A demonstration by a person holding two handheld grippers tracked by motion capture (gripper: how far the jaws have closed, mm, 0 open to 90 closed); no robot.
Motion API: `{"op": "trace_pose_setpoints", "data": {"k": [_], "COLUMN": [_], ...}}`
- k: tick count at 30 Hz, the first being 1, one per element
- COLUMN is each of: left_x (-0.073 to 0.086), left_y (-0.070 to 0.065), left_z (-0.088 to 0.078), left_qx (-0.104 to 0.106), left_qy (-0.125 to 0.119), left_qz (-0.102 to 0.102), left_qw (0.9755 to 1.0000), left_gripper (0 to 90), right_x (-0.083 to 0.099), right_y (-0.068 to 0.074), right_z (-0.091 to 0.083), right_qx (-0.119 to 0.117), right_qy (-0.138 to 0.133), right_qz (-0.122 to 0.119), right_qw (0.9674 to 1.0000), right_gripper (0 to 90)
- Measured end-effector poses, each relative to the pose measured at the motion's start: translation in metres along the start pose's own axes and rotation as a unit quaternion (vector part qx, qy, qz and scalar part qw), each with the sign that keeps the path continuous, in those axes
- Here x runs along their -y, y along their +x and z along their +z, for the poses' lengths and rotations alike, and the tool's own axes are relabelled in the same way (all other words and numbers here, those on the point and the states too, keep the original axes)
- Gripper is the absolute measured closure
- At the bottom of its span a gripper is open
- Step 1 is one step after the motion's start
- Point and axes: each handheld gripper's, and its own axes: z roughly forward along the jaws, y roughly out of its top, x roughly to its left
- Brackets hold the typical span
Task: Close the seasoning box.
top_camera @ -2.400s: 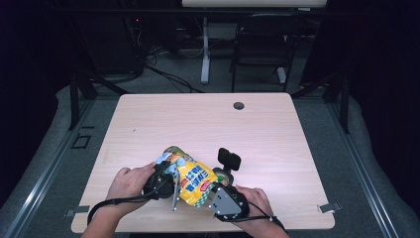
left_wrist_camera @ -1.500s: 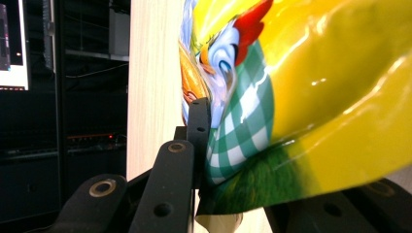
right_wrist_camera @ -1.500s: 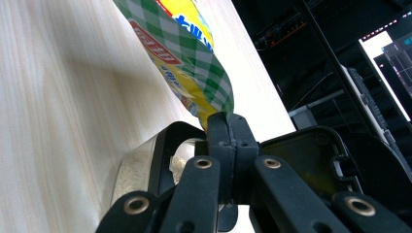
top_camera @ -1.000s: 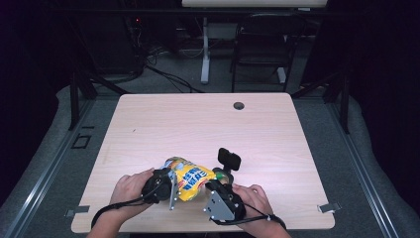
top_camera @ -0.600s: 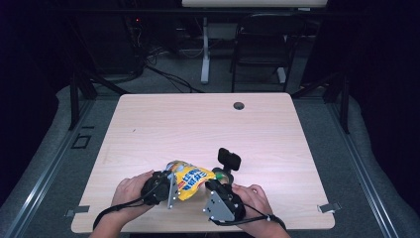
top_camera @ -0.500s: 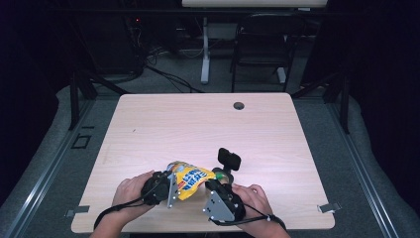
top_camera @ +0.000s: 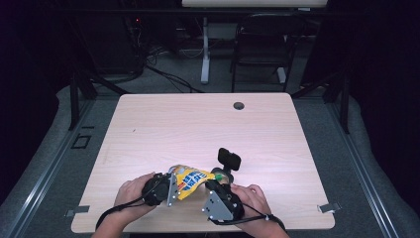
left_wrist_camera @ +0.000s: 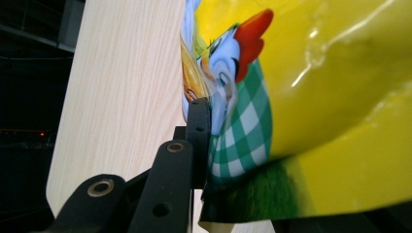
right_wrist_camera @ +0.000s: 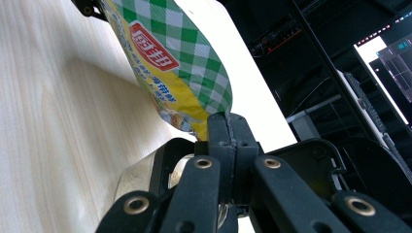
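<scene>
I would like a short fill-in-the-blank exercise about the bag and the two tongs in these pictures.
1. The bag held between the two tongs is mainly ____ in colour.
2. The right tongs are ____ on the bag's edge.
3. The table top is made of light ____.

Missing words: yellow; shut; wood

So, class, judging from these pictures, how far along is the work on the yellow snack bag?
Done: both grippers have the yellow snack bag between them above the table. In hand: the right gripper pinches one edge, the left gripper the opposite end. Left: no tear or opening shows yet.
</scene>
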Motion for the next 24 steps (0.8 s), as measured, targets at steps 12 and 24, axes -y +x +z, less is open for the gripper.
{"op": "trace_pose_setpoints", "data": {"k": [12, 24], "left_x": [0.0011, 0.0027], "left_y": [-0.0037, -0.0024], "left_z": [0.0059, 0.0064], "left_qx": [0.012, 0.017], "left_qy": [-0.003, -0.009], "left_qz": [-0.004, -0.018], "left_qw": [0.9999, 0.9997], "left_gripper": [75.3, 73.5], "right_x": [0.0003, 0.0005], "right_y": [0.0011, 0.0012], "right_z": [0.0022, 0.0018], "right_qx": [0.001, 0.004], "right_qy": [-0.001, -0.005], "right_qz": [0.001, 0.002], "right_qw": [1.0, 1.0], "right_gripper": [90.0, 90.0]}}
